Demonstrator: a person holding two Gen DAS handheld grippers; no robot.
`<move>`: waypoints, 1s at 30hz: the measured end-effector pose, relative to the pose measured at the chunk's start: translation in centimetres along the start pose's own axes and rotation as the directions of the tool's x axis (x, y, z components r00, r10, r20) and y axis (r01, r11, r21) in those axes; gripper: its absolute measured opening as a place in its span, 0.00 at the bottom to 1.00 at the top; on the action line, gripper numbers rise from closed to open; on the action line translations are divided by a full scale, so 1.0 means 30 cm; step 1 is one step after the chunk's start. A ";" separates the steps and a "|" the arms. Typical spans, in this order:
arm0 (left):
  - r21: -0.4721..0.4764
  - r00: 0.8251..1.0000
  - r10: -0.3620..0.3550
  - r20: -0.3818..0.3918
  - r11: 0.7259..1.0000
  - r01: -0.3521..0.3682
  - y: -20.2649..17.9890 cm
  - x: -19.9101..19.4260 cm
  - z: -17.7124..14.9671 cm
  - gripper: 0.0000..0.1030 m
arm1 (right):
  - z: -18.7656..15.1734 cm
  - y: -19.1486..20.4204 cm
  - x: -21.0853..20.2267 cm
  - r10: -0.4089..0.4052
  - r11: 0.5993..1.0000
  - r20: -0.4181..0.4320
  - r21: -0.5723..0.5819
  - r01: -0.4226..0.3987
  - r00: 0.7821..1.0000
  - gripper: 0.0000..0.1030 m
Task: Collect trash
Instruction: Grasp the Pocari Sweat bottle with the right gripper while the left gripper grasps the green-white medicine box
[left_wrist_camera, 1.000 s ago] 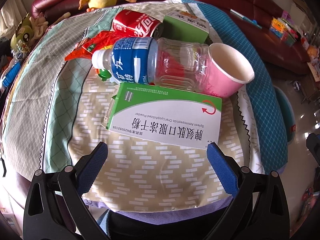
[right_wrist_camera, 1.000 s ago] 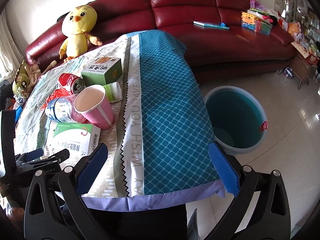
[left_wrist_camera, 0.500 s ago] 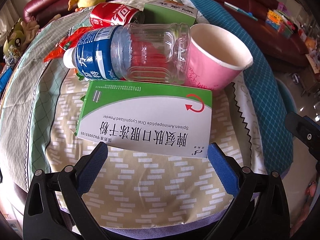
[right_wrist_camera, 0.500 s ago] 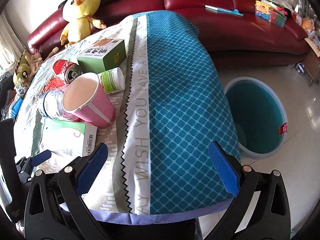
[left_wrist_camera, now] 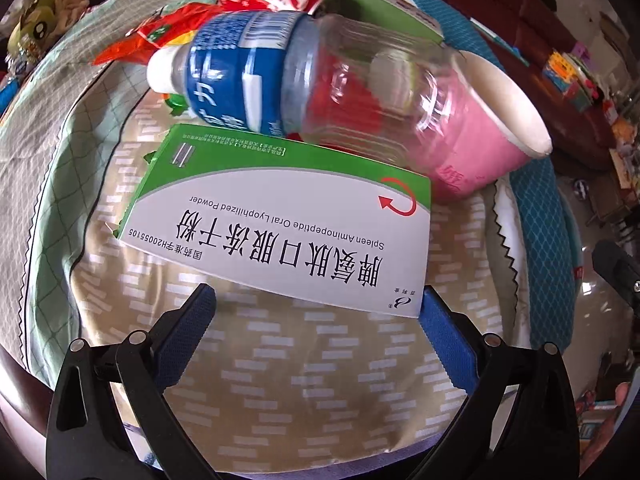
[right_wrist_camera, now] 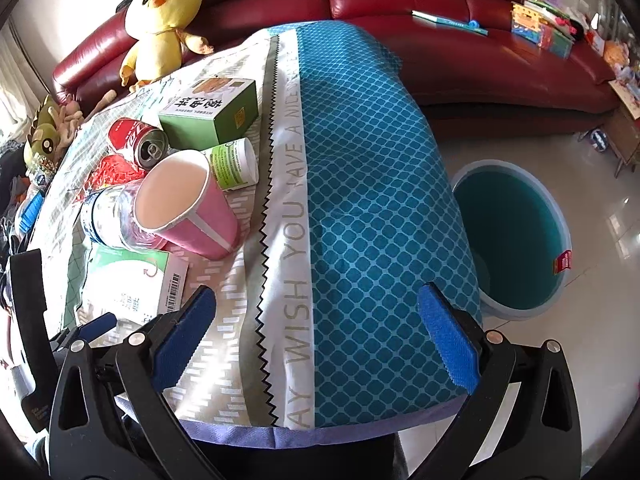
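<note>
Flat green-and-white medicine box [left_wrist_camera: 280,232], clear bottle [left_wrist_camera: 312,96] on its side, tilted pink cup [left_wrist_camera: 488,128], red can [right_wrist_camera: 138,142]

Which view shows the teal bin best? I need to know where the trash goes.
The right wrist view: the teal bin stands on the floor beside the covered table, its whole rim and inside visible. In the left wrist view only a sliver shows past the table's right edge.

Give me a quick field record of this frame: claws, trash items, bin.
left claw: open, at the near edge of the white-and-green medicine box
right claw: open, over the blue patterned cloth
trash pile: clear plastic bottle with blue label, pink paper cup, red soda can
bin: teal round bucket on the floor, looks empty
</note>
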State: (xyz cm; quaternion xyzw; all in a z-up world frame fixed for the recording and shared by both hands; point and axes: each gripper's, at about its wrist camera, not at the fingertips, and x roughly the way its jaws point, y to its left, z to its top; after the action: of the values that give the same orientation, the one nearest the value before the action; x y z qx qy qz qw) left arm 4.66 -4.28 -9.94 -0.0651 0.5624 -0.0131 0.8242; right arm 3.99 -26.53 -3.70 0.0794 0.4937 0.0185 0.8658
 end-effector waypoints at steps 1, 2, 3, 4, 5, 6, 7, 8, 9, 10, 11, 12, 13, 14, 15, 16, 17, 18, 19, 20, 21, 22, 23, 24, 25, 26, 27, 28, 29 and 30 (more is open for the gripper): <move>-0.014 1.000 0.003 0.001 1.000 -0.003 0.027 -0.006 0.001 0.97 | -0.001 0.013 0.002 0.007 1.000 -0.005 -0.010 -0.007 1.000 0.94; -0.035 1.000 0.006 0.002 0.999 -0.006 0.057 -0.012 0.003 0.97 | -0.003 0.030 0.004 0.013 1.000 -0.009 -0.022 -0.013 1.000 0.94; -0.062 1.000 0.006 0.002 0.998 -0.006 0.092 -0.019 0.004 0.97 | -0.005 0.053 0.008 0.023 0.999 -0.016 -0.040 -0.023 1.000 0.94; -0.088 1.000 0.005 0.002 0.996 -0.005 0.125 -0.025 0.005 0.97 | -0.007 0.076 0.012 0.032 0.998 -0.026 -0.056 -0.034 0.999 0.94; -0.112 1.000 0.006 0.005 0.994 -0.006 0.159 -0.032 0.004 0.97 | -0.008 0.100 0.015 0.044 0.996 -0.034 -0.070 -0.046 0.998 0.94; -0.130 1.000 0.010 0.011 0.991 -0.009 0.190 -0.038 0.003 0.97 | -0.011 0.122 0.016 0.055 0.995 -0.042 -0.083 -0.059 0.998 0.94; -0.144 1.000 0.015 0.019 0.989 -0.012 0.219 -0.045 0.002 0.97 | -0.012 0.144 0.018 0.065 0.993 -0.050 -0.095 -0.069 0.997 0.94; -0.155 1.000 0.011 0.026 0.988 -0.007 0.243 -0.052 -0.001 0.97 | -0.012 0.164 0.019 0.068 0.992 -0.055 -0.105 -0.073 0.996 0.94; -0.161 0.999 -0.015 0.037 0.987 0.020 0.265 -0.060 -0.004 0.96 | -0.010 0.186 0.019 0.073 0.990 -0.060 -0.117 -0.080 0.996 0.94; -0.164 0.998 -0.042 0.049 0.985 0.050 0.279 -0.070 -0.007 0.96 | -0.002 0.211 0.017 0.087 0.987 -0.068 -0.131 -0.095 0.994 0.94; -0.166 0.998 -0.043 0.054 0.985 0.052 0.294 -0.083 -0.014 0.96 | 0.009 0.240 0.012 0.102 0.982 -0.073 -0.151 -0.112 0.992 0.94; -0.165 0.999 -0.008 0.053 0.986 0.017 0.298 -0.091 -0.015 0.96 | 0.021 0.270 0.006 0.113 0.976 -0.074 -0.178 -0.125 0.991 0.94; -0.162 0.998 0.011 0.060 0.987 -0.001 0.304 -0.099 -0.014 0.96 | 0.033 0.307 -0.001 0.128 0.967 -0.076 -0.214 -0.141 0.989 0.94; -0.160 0.998 0.017 0.064 0.987 -0.007 0.316 -0.104 -0.012 0.96 | 0.045 0.349 -0.002 0.142 0.954 -0.084 -0.253 -0.159 0.986 0.94; -0.162 0.998 0.025 0.065 0.987 -0.014 0.328 -0.108 -0.006 0.96 | 0.059 0.396 0.002 0.158 0.937 -0.105 -0.297 -0.182 0.982 0.94; -0.167 0.997 0.031 0.068 0.986 -0.019 0.344 -0.110 0.002 0.96 | 0.074 0.439 0.013 0.171 0.921 -0.136 -0.331 -0.207 0.976 0.94; -0.174 0.997 0.032 0.071 0.985 -0.019 0.375 -0.114 0.002 0.96 | 0.087 0.476 0.025 0.179 0.907 -0.168 -0.353 -0.229 0.969 0.94; -0.184 0.997 0.030 0.074 0.983 -0.016 0.420 -0.121 0.000 0.96 | 0.103 0.522 0.037 0.186 0.891 -0.199 -0.379 -0.250 0.962 0.94; -0.196 0.996 0.041 0.078 0.980 -0.025 0.441 -0.124 0.009 0.96 | 0.112 0.561 0.043 0.187 0.874 -0.216 -0.408 -0.263 0.958 0.93; -0.213 0.994 0.068 0.084 0.976 -0.049 0.475 -0.136 0.016 0.96 | 0.122 0.606 0.049 0.184 0.853 -0.232 -0.445 -0.272 0.955 0.89; -0.230 0.991 0.093 0.093 0.971 -0.070 0.502 -0.140 0.023 0.96 | 0.128 0.643 0.055 0.178 0.837 -0.245 -0.472 -0.277 0.953 0.87; -0.250 0.990 0.102 0.097 0.965 -0.075 0.532 -0.140 0.025 0.96 | 0.132 0.676 0.068 0.171 0.824 -0.264 -0.491 -0.285 0.949 0.84; -0.273 0.991 0.100 0.094 0.959 -0.071 0.581 -0.142 0.026 0.96 | 0.139 0.704 0.090 0.163 0.816 -0.295 -0.496 -0.297 0.941 0.83; -0.296 0.992 0.095 0.088 0.953 -0.065 0.619 -0.143 0.027 0.96 | 0.143 0.726 0.115 0.151 0.810 -0.325 -0.501 -0.305 0.934 0.83; -0.314 0.992 0.090 0.086 0.948 -0.059 0.667 -0.148 0.019 0.96 | 0.142 0.743 0.143 0.135 0.801 -0.358 -0.509 -0.314 0.924 0.83; -0.324 0.992 0.091 0.089 0.944 -0.058 0.703 -0.151 0.011 0.96 | 0.138 0.762 0.174 0.114 0.793 -0.387 -0.520 -0.318 0.915 0.83; -0.330 0.991 0.094 0.092 0.942 -0.059 0.712 -0.155 0.016 0.96 | 0.128 0.779 0.205 0.090 0.783 -0.414 -0.533 -0.321 0.906 0.83; -0.332 0.991 0.094 0.094 0.942 -0.058 0.711 -0.160 0.021 0.96 | 0.118 0.794 0.235 0.067 0.774 -0.437 -0.544 -0.323 0.897 0.83; -0.333 0.992 0.088 0.096 0.942 -0.051 0.720 -0.164 0.025 0.96 | 0.109 0.809 0.265 0.043 0.768 -0.452 -0.555 -0.319 0.891 0.83; -0.332 0.992 0.079 0.097 0.942 -0.043 0.720 -0.168 0.029 0.96 | 0.098 0.824 0.289 0.025 0.763 -0.459 -0.565 -0.314 0.888 0.83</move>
State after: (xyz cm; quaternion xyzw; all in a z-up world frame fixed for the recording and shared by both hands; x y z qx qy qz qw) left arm 2.51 17.68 -7.60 -0.1851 0.5127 0.1101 0.8311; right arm 12.09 -1.53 -5.78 -0.1725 0.6260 0.2781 0.7079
